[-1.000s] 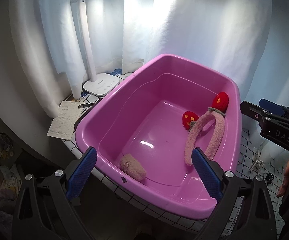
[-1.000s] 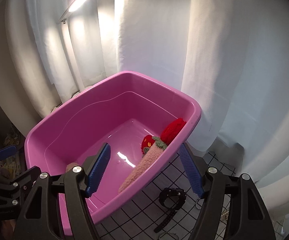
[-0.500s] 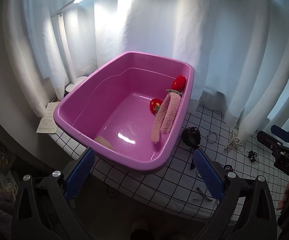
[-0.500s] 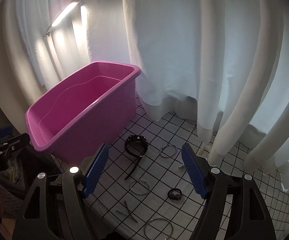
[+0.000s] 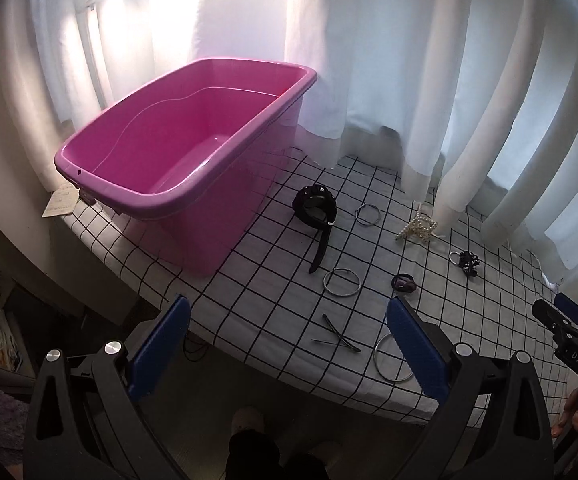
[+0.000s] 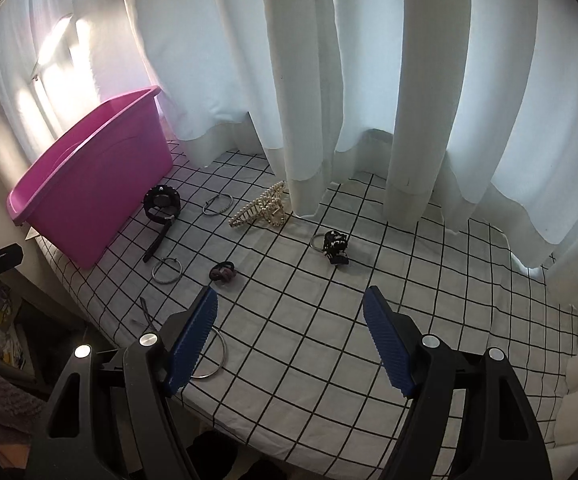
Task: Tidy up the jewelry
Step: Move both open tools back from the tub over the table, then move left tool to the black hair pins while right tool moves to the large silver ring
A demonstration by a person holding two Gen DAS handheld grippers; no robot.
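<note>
Both grippers swung tableward (wide open, empty).

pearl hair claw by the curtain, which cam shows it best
The right wrist view. There the pearl hair claw lies near the middle of the picture, its curved toothed halves plain against the checked cloth. The left wrist view shows the same claw smaller and farther off, a pale cluster at the curtain's foot, teeth hard to make out.

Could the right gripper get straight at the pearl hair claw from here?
Probably yes: the right gripper is open and empty, and the hair claw lies exposed on the checked cloth, beside the curtain.
</note>
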